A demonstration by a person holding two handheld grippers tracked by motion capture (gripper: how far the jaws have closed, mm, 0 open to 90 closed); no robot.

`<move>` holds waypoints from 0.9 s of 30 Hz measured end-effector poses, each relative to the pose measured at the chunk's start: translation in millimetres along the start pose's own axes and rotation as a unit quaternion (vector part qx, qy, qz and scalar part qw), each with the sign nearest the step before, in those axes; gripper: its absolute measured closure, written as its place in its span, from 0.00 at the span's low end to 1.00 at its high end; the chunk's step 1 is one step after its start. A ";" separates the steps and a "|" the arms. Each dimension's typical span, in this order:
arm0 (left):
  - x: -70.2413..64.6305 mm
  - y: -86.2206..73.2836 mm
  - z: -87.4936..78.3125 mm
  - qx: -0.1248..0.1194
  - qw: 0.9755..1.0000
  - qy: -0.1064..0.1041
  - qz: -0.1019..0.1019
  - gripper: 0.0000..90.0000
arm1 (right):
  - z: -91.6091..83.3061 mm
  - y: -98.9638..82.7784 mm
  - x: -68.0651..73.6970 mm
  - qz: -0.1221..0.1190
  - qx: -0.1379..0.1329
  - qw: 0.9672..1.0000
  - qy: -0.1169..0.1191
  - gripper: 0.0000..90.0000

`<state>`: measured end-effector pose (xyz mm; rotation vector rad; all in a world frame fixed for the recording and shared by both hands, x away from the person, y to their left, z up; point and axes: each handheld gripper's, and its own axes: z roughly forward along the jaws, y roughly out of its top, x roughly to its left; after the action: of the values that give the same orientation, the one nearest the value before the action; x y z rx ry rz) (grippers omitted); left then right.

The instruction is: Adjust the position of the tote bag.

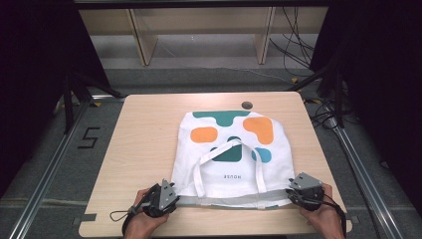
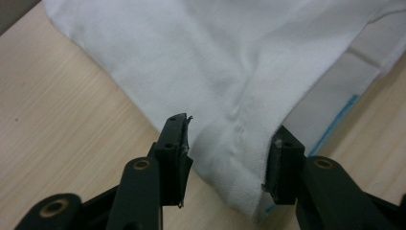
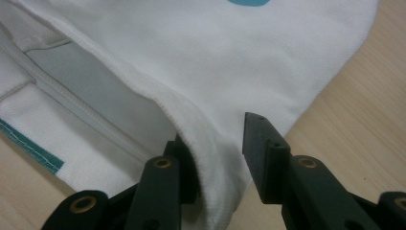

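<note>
Tote bag (image 1: 234, 149) lies flat on the wooden table (image 1: 144, 149), its near corners between the spread, unpinching jaws of left gripper (image 1: 171, 195) and right gripper (image 1: 293, 191).

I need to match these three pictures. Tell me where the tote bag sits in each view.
High view: tote bag lies flat mid-table, its open edge nearest the person, between the left gripper and right gripper.
Left gripper view: upper middle and right, one corner between the open jaws.
Right gripper view: top and left, its hem between the open jaws.
Shared landmark: the light wooden table.
</note>
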<state>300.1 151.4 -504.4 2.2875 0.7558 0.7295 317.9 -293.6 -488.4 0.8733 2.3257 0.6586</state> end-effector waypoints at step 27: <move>1.3 13.1 16.8 -0.010 1.000 -0.003 -0.010 0.59 | -1.2 -1.9 -2.6 0.025 -0.015 1.000 0.009 0.80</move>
<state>316.2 137.5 -506.1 2.2614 0.7637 0.7172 318.0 -297.0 -487.9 0.9173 2.3102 0.7243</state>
